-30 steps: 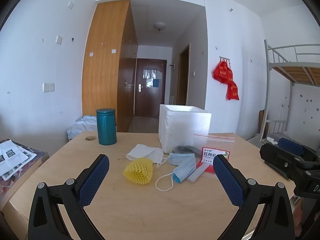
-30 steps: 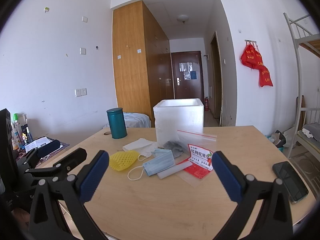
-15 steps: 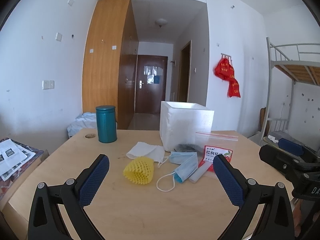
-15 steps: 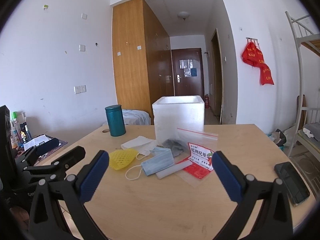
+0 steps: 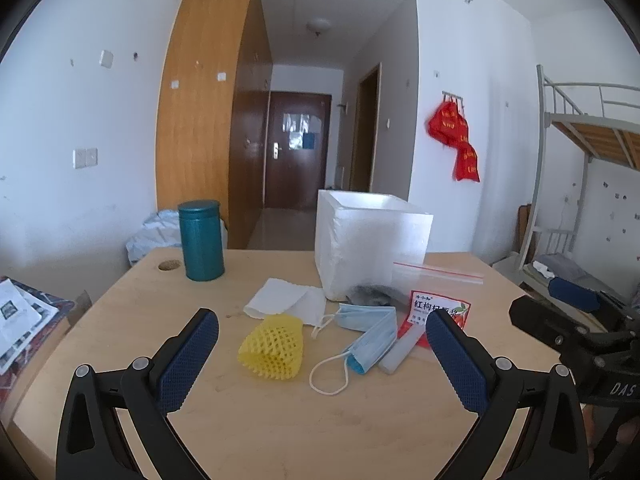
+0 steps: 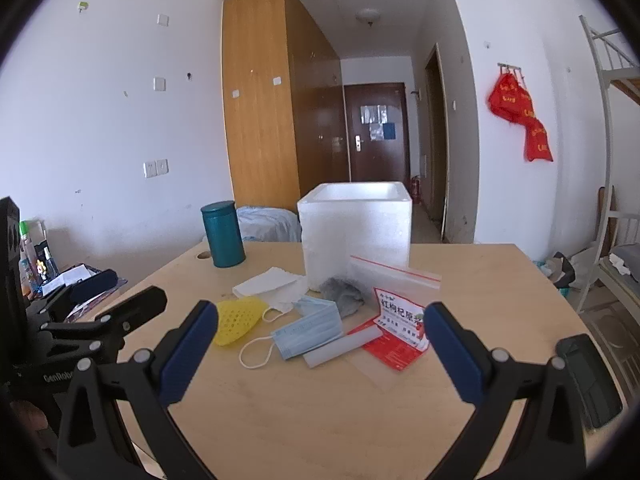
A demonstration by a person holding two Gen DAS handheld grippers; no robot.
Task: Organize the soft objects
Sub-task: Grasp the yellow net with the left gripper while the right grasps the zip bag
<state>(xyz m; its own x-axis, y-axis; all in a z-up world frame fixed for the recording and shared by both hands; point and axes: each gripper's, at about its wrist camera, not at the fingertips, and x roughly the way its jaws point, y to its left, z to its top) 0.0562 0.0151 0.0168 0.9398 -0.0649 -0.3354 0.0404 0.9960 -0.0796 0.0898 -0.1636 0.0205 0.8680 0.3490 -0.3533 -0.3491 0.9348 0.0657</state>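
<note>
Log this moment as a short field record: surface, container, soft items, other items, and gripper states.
surface: light wooden table
container: open white foam box, standing at the far middle of the table
soft items: yellow foam net sleeve; blue pleated face mask; white folded cloth; dark grey crumpled cloth at the foot of the box
other items: teal cylindrical tin; red printed packet in a clear zip bag
left gripper: open, empty
right gripper: open, empty

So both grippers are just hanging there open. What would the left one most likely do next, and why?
Probably lower the left gripper onto the yellow foam net. It is open and empty, and the net lies on the table between its fingers, nearer than the masks; the white foam box behind stands open.
</note>
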